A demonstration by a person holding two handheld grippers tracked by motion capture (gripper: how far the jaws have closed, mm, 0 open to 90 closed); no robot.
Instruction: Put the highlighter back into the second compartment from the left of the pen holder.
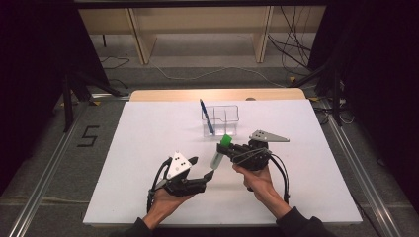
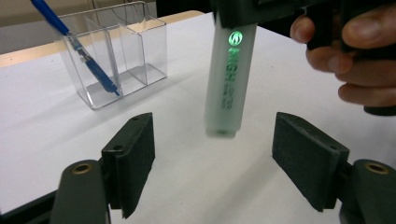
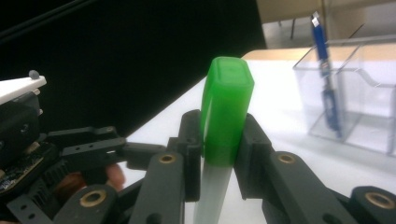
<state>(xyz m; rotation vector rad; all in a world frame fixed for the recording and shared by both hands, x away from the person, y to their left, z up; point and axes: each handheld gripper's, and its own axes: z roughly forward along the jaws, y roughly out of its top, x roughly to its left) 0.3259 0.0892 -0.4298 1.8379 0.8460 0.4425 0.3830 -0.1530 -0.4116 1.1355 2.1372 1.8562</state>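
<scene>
Right gripper (image 3: 219,154) jaws grip the highlighter (image 3: 225,112); left gripper (image 2: 212,154) jaws open. Still to go into the organizer (image 1: 221,120).

Highlighter (image 2: 230,79): top cut off by the frame edge in the left gripper view; printed lettering too blurred to read.

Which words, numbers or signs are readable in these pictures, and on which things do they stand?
"5": dark numeral on the floor left of the table.
"HIGH": green print under a round logo on the highlighter.
Smaller print lower on the highlighter: too blurred to read.
</scene>
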